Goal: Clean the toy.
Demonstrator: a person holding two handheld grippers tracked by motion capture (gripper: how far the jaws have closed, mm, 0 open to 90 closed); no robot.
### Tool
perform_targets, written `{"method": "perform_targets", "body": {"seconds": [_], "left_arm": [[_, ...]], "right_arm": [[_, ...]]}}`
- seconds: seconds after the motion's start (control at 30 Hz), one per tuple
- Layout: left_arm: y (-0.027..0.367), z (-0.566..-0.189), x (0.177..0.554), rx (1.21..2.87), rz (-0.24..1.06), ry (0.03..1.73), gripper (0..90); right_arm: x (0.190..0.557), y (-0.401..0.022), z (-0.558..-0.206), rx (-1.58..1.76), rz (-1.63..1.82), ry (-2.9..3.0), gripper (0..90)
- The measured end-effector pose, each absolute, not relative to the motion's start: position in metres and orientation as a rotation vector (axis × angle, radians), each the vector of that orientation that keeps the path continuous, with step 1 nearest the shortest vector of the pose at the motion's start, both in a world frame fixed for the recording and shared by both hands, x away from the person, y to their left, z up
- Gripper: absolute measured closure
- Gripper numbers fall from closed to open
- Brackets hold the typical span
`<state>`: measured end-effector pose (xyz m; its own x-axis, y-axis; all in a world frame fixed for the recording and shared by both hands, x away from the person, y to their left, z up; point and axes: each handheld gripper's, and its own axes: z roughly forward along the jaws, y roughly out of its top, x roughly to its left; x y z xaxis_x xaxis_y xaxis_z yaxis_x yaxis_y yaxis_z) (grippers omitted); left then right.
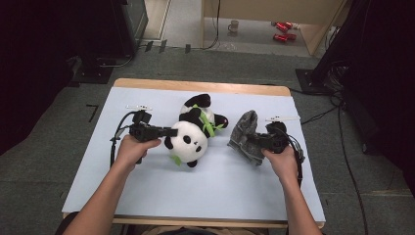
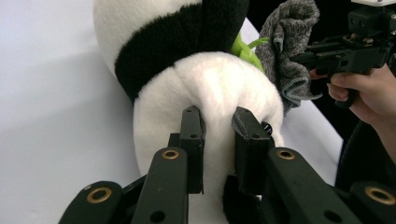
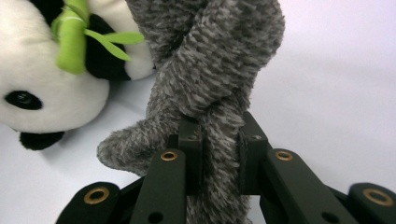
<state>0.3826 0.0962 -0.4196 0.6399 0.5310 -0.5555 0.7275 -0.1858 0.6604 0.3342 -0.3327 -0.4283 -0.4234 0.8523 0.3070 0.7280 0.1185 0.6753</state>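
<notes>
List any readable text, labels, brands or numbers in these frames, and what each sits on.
None readable.
The panda plush, the grey knit cloth and the table carry no print.
The red cans on the floor beyond the table may bear labels, but they are too small and blurred to read.
The mug there looks plain.

Both forearms are seen entering from the bottom edge of the high view, angled slightly inward. The left gripper (image 1: 172, 131) is held level in the left hand (image 1: 133, 149), pointed toward the right; its jaws are closed on soft material, as shown in the left gripper view (image 2: 219, 122). The right gripper (image 1: 250, 139) is gripped by the right hand (image 1: 281, 157), pointed leftward; its jaws are pressed tight on fabric (image 3: 218, 130).
</notes>
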Motion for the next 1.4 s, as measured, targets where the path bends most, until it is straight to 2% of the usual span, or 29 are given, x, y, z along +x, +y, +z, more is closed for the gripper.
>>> {"method": "perform_targets", "body": {"seconds": [0.37,0.9,1.13,1.27,1.4], "left_arm": [[0.107,-0.425,0.389,1.876,-0.077,0.987,73.4],[0.121,-0.432,0.414,1.844,0.047,0.987,70.9],[0.126,-0.436,0.421,1.840,0.151,1.018,68.4],[0.128,-0.438,0.424,1.812,0.144,1.035,66.9],[0.132,-0.437,0.424,1.789,0.135,1.042,63.8]], "right_arm": [[0.351,-0.328,-0.451,1.614,1.141,2.255,75.3],[0.370,-0.332,-0.475,1.644,1.067,2.272,73.3],[0.371,-0.334,-0.481,1.607,1.041,2.272,66.9],[0.372,-0.334,-0.481,1.592,1.030,2.271,63.5],[0.373,-0.335,-0.482,1.609,1.032,2.253,56.2]]}}
